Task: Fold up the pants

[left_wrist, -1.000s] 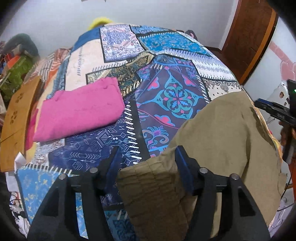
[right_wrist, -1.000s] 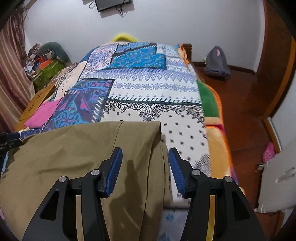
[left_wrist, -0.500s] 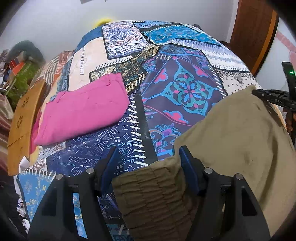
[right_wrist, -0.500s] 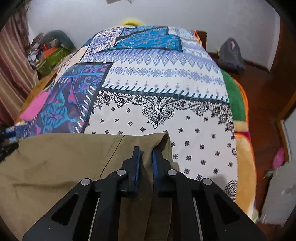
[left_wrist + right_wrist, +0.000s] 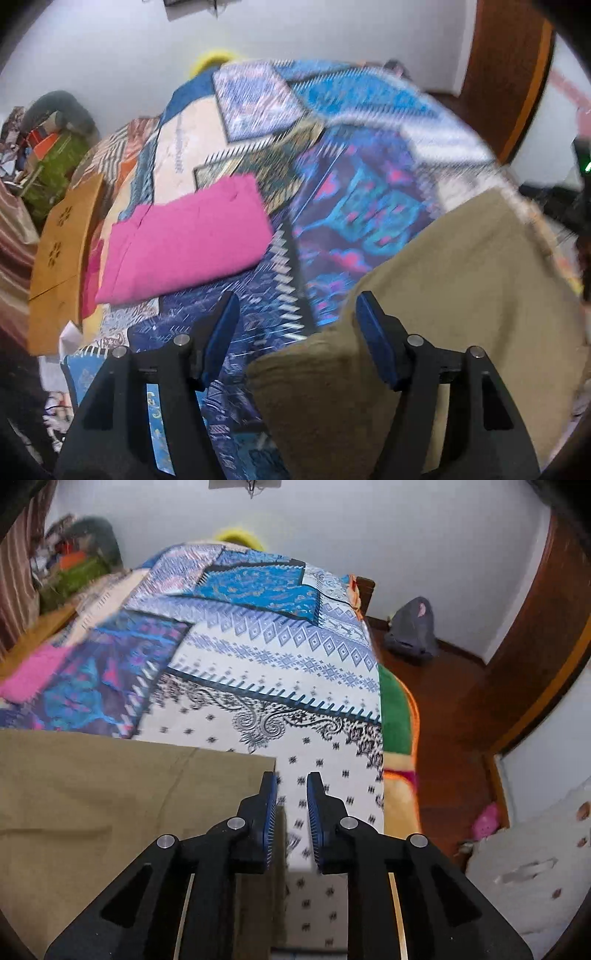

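**A:** Where were the pants, and which way did they run?

**B:** The olive pants (image 5: 461, 295) lay flat on the patchwork bedspread (image 5: 362, 192), along its near edge. Their long axis ran across the bed, side to side. The gathered waistband end pointed toward the left gripper (image 5: 297, 314); the other end stopped at a straight edge just beside the right gripper (image 5: 291, 794).

**A:** What were the tongs doing?

**B:** The left gripper's blue-padded fingers (image 5: 373, 332) stood spread wide, with the waistband corner lying between them, unpinched. The right gripper's fingers (image 5: 316, 812) had a narrow gap between them and gripped nothing; patterned bedspread showed through the gap, and the pants' edge sat just left of the left finger.

**A:** Anything else on the bed?

**B:** A folded pink garment (image 5: 184, 236) rested further up the bed on the left, well apart from the pants. The left view was blurred by motion.
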The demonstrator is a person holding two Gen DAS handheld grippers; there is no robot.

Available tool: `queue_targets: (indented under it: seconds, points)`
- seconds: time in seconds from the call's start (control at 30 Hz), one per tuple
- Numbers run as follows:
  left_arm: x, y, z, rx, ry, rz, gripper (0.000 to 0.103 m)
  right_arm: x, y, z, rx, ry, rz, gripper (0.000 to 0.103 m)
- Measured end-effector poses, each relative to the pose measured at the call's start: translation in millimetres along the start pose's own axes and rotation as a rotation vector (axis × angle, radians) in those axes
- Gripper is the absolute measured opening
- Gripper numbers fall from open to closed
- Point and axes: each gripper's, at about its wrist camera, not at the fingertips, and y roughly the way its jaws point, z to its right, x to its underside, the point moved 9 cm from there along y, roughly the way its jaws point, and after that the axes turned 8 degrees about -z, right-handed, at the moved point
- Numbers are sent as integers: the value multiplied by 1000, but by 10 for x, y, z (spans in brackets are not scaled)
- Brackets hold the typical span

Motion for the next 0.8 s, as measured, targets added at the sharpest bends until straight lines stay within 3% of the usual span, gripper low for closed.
queue_targets:
  seconds: [0.17, 0.23, 0.43, 0.57, 0.63, 0.8]
  points:
    - [15, -315, 362, 86, 36, 48, 67, 106, -346, -412, -138, -36, 41, 26]
    - [76, -276, 564, 104, 69, 32, 67, 151, -446, -685, -185, -82, 49, 31]
    - [332, 64, 956, 136, 113, -80, 67, 228, -434, -1426, -354, -156, -6, 31]
    - [467, 71, 977, 130, 118, -76, 66, 410, -284, -1641, -398, -201, -100, 31]
    - [509, 54, 976, 135, 121, -74, 66, 572, -211, -1701, -376, -246, -143, 31]
    - [612, 16, 933, 105, 131, -47, 66, 716, -317, -1589, -372, -224, -142, 31]
